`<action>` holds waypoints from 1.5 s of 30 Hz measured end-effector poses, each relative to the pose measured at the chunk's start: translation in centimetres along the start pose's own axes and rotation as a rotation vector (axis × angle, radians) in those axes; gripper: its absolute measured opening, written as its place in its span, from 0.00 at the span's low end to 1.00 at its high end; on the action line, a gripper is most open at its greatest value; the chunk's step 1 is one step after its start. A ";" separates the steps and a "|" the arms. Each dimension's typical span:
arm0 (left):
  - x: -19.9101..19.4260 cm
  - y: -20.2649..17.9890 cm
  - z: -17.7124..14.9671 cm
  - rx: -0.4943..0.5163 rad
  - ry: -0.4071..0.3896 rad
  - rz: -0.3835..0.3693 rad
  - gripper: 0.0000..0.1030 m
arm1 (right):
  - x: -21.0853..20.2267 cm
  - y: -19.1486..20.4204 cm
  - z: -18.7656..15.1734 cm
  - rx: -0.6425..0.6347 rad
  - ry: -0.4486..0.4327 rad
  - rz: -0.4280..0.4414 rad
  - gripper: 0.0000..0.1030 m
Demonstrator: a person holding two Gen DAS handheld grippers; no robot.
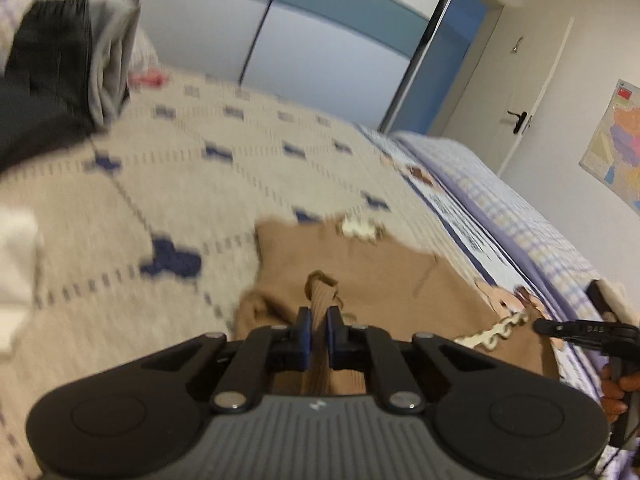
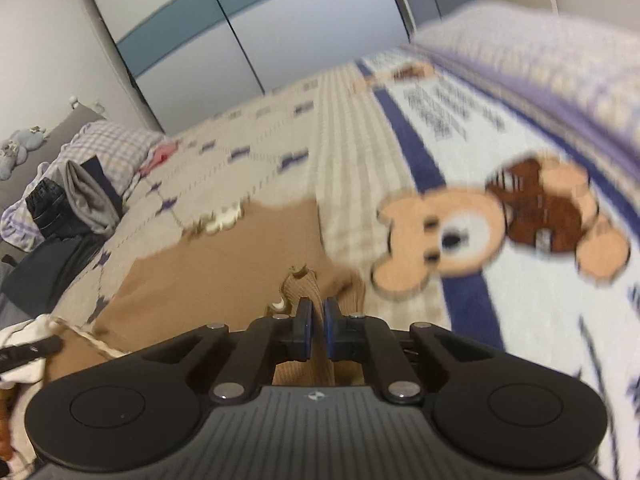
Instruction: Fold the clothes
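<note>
Brown garment (image 1: pixel 360 264) lies spread on the patterned bedspread (image 1: pixel 160 184), near the striped bear-print blanket's edge.

Left wrist view: the left gripper (image 1: pixel 318 332) is clenched on a ribbed fold of the brown knit, pads pressing both sides. The right gripper (image 1: pixel 576 330) shows at the frame's edge, beside the cream lace trim (image 1: pixel 492 330). A pile of dark and grey clothes (image 1: pixel 68 80) sits well apart, far left.

Right wrist view: the right gripper (image 2: pixel 318 330) is likewise clamped on a ribbed edge of the brown garment (image 2: pixel 224 264). A bear print (image 2: pixel 448 236) lies just beside it.

Judgement: the knit appears light, soft and limp; it should sag between the grips. The ribbed hems look like the firmest holds. No containers are visible.
</note>
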State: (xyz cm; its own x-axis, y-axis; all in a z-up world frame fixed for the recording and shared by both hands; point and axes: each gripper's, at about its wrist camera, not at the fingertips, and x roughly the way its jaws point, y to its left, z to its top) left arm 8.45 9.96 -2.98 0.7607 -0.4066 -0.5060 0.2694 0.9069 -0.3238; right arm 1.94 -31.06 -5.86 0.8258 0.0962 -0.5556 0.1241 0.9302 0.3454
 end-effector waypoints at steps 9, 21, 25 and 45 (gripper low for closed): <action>6.2 0.6 3.0 0.071 -0.069 0.108 0.07 | 5.3 0.4 2.5 -0.059 -0.107 -0.115 0.07; 15.3 2.4 6.6 0.116 -0.085 0.205 0.06 | 14.1 2.1 6.3 -0.246 -0.195 -0.232 0.07; 17.4 2.7 7.4 0.136 -0.081 0.218 0.05 | 16.2 2.6 7.1 -0.275 -0.205 -0.259 0.07; 18.0 4.8 9.9 -0.093 0.055 0.146 0.22 | 19.0 5.2 10.5 -0.292 0.087 0.028 0.23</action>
State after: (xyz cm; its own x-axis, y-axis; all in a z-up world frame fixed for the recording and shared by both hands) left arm 29.31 8.10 -5.71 0.7535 -0.2795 -0.5950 0.1010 0.9436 -0.3152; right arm 24.09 -28.14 -6.66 0.7749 0.1415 -0.6161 -0.0716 0.9880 0.1369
